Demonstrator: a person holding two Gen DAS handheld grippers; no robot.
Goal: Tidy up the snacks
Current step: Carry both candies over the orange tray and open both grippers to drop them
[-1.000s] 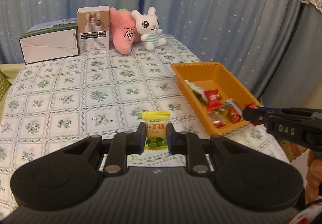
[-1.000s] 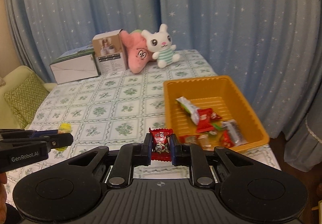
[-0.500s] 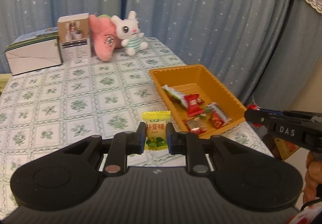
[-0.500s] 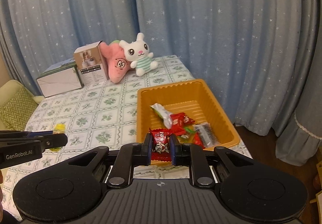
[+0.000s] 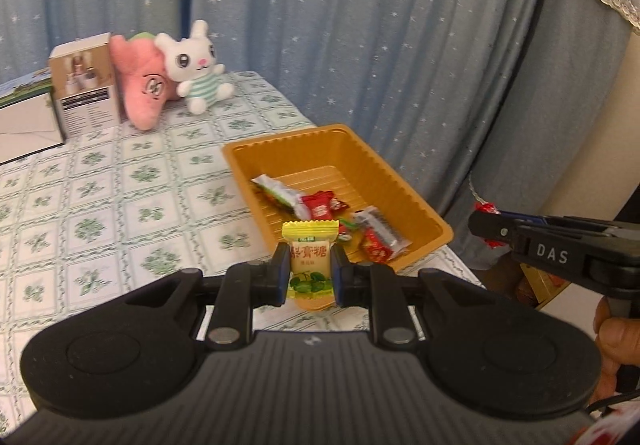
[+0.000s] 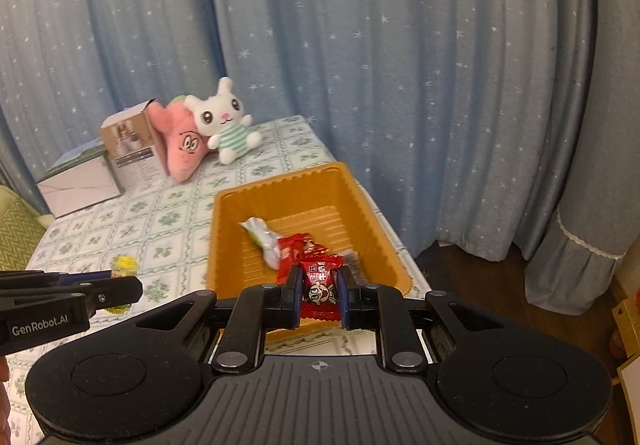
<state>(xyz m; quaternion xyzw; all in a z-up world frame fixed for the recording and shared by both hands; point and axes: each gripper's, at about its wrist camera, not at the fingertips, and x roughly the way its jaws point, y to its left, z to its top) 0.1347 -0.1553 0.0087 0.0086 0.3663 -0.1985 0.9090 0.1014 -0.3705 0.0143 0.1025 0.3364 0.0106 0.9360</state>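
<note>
My left gripper (image 5: 310, 271) is shut on a yellow candy packet (image 5: 310, 257) and holds it in the air in front of the near left corner of the orange tray (image 5: 408, 189). My right gripper (image 6: 319, 295) is shut on a red candy packet (image 6: 320, 279) just before the tray's near rim (image 6: 224, 245). The tray holds several wrapped snacks, among them a white and green packet (image 5: 280, 193) and red ones (image 5: 320, 205). The right gripper shows from the side in the left wrist view (image 5: 484, 223), off the table's right edge. The left gripper shows in the right wrist view (image 6: 124, 287).
At the back of the flower-patterned tablecloth (image 5: 120, 197) stand a white rabbit plush (image 5: 196, 69), a pink plush (image 5: 144, 85), a small carton (image 5: 84, 81) and a flat white box (image 6: 80, 185). Blue starred curtains hang behind. The table's right edge drops to a wooden floor (image 6: 500, 285).
Both grippers have moved to the right toward the orange tray with their candies still held. The tray now lies straight ahead in both views.
</note>
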